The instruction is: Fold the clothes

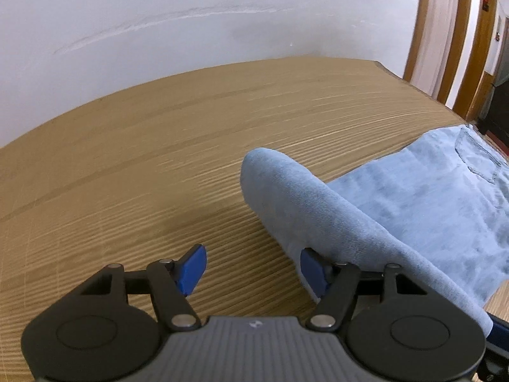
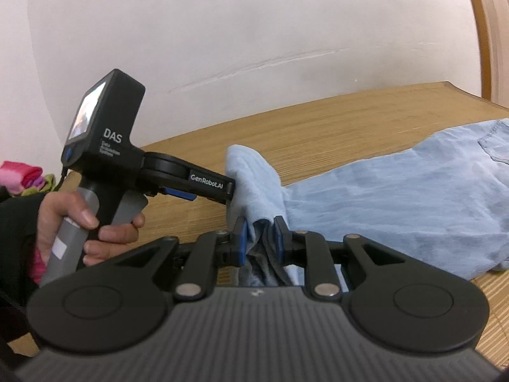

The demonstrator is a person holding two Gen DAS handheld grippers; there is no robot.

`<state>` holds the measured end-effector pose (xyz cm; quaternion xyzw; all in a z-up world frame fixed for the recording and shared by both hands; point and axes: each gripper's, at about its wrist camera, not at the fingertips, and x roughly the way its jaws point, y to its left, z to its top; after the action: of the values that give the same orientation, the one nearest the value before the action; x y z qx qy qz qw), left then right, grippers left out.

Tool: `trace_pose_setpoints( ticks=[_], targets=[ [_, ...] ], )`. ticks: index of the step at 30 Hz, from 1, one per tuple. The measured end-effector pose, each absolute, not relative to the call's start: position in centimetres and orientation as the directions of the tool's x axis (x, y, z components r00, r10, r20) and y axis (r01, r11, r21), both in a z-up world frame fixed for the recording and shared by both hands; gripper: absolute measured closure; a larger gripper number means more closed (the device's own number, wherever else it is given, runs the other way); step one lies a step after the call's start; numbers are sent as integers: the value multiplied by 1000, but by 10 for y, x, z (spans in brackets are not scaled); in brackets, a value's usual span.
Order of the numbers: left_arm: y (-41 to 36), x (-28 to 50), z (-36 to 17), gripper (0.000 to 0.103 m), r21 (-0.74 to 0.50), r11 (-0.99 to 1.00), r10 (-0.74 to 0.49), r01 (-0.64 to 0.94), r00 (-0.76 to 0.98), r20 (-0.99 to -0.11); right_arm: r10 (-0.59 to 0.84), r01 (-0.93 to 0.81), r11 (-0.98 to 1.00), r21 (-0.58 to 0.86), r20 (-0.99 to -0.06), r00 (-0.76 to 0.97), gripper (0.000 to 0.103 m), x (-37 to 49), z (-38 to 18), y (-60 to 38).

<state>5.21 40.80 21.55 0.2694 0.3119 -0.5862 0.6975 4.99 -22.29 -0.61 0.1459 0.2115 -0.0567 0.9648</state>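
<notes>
Blue pads of the left gripper [image 1: 253, 270] are standing wide apart, nothing between them, its right pad just touching the draped jeans [image 1: 318, 203]. Further right, the right gripper [image 2: 261, 238] is pinching a bunched fold of denim. Risk: with one grip only, the lifted leg is likely sagging or twisting. Bare table [image 1: 159, 146] is lying open leftward; the far edge is meeting the wall.

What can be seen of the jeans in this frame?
The jeans are light blue, faded denim, lying mostly flat on the wooden table, with a stitched pocket toward the far right. One leg end is lifted and doubled over; the right gripper pinches its bunched edge, while the open left gripper touches the fold.
</notes>
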Motion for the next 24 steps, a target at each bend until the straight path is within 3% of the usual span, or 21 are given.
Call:
trace_pose_setpoints(
  ticks=[14,24],
  targets=[
    [385,3,214,35,70,66,-648,995,96,-756,-127,290,908,302,-461,878,82,28,-14,-267],
    [367,-23,193,31,97,-4,-603,995,75,-794,-172,367,894,255,-561,810,79,31,-32,-291]
  ],
)
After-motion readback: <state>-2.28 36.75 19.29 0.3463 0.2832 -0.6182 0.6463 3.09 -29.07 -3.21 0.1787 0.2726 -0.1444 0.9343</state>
